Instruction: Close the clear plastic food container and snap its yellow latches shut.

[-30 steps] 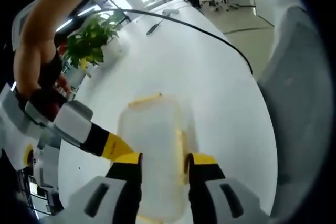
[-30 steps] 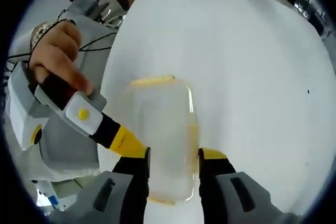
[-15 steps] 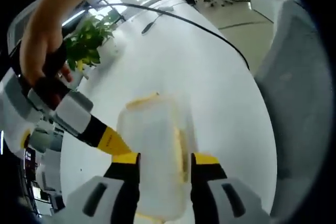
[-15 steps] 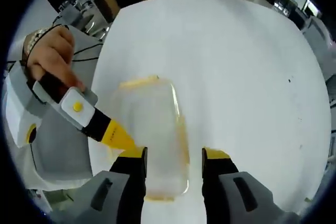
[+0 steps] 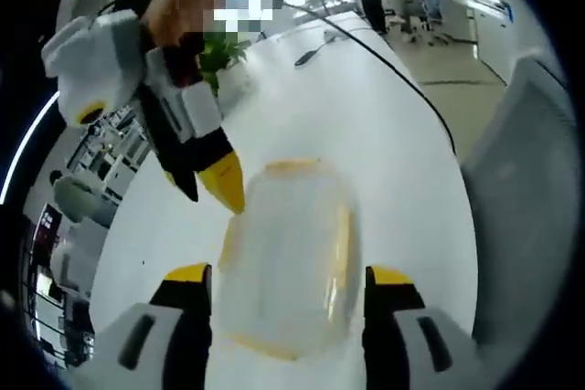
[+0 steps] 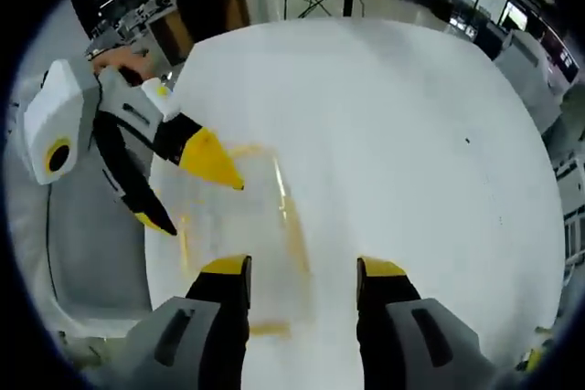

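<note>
Left gripper view: the clear plastic food container [image 5: 288, 258] lies on the white table [image 5: 402, 152] just ahead of the left gripper [image 5: 288, 280], between its two spread jaws.

Its lid looks seated, with yellow latches [image 5: 342, 235] showing along its edges; whether any is snapped down cannot be told. The left gripper's jaws stand apart, one to each side of the container, clamping nothing. The right gripper [image 5: 215, 184] comes in from the far left of that view, its yellow tips at the container's far-left edge. In the right gripper view the right gripper [image 6: 302, 271] is also spread wide, the container [image 6: 238, 226] ahead and a little left of it. The step in hand seems to be latching; next, a jaw tip should probably press a latch down while the other gripper steadies the box.
</note>
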The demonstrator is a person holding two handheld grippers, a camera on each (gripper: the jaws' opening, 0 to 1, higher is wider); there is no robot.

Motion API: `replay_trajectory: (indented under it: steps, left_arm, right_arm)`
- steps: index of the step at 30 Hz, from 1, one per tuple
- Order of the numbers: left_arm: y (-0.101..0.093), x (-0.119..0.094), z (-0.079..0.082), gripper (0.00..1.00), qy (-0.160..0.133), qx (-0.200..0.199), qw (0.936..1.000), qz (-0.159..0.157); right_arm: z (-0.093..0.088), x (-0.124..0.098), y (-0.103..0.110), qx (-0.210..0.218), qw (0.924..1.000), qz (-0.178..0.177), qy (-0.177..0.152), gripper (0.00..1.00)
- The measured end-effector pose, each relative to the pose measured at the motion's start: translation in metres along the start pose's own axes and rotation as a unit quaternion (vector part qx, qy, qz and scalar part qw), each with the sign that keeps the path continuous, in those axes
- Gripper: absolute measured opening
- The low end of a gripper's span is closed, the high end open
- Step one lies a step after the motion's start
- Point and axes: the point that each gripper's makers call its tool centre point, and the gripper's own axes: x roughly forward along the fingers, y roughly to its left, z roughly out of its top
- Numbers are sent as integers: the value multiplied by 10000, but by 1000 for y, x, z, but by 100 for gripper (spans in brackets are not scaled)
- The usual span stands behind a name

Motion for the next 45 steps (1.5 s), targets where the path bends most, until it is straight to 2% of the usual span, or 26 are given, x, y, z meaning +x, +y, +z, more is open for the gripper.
replay_trajectory:
  steps: [3, 6, 8, 11, 14, 15, 18, 20, 23, 26, 30, 38, 41, 45]
  left_arm:
    - [9, -4, -6, 70, 45, -52, 10000, 50]
    - [23, -10, -22, 73, 314, -64, 9994, 107]
    - [28, -13, -25, 77, 327, -146, 9993, 103]
    - [34, -18, -32, 77, 373, -272, 9989, 98]
    - [32, -19, -32, 78, 265, -535, 9982, -77]
    - [34, -20, -32, 78, 227, -600, 9979, -46]
    - [34, -18, -36, 81, 282, -542, 9981, -42]
    - [34, -18, -38, 83, 317, -506, 9982, -66]
    - [28, -16, -38, 85, 219, -515, 9981, -243]
    - [24, -14, -40, 87, 237, -524, 9978, -332]
    - [20, -10, -44, 88, 309, -640, 9966, -415]
    - [13, 2, -49, 98, 307, -636, 9964, -474]
    - [12, 6, -51, 98, 331, -595, 9965, -483]
    - [9, 10, -52, 99, 331, -606, 9961, -548]
  right_arm:
    - [0, -3, -2, 85, 9996, -128, -250, 44]
    - [-3, -6, 1, 154, 9990, -98, -403, 45]
    - [-7, -7, 4, 176, 9987, -80, -462, 46]
    - [-14, -9, 9, 146, 9982, -94, -567, 49]
    - [-20, -12, 11, 170, 9973, -116, -699, 54]
    - [-23, -13, 13, 175, 9972, -120, -721, 55]
    - [-33, -15, 13, 125, 9974, -208, -674, 60]
    - [-40, -17, 12, 163, 9974, -257, -649, 60]
    - [-49, -18, 13, 192, 9973, -300, -645, 64]
    - [-60, -15, 17, 215, 9976, -271, -597, 73]
    - [-68, -9, 28, 268, 9977, -156, -600, 75]
    - [-69, 6, 45, -28, 9970, -14, -780, 98]
    - [-67, 10, 47, -91, 9962, -9, -871, 96]
    - [-64, 17, 49, -162, 9948, 2, -1004, 100]
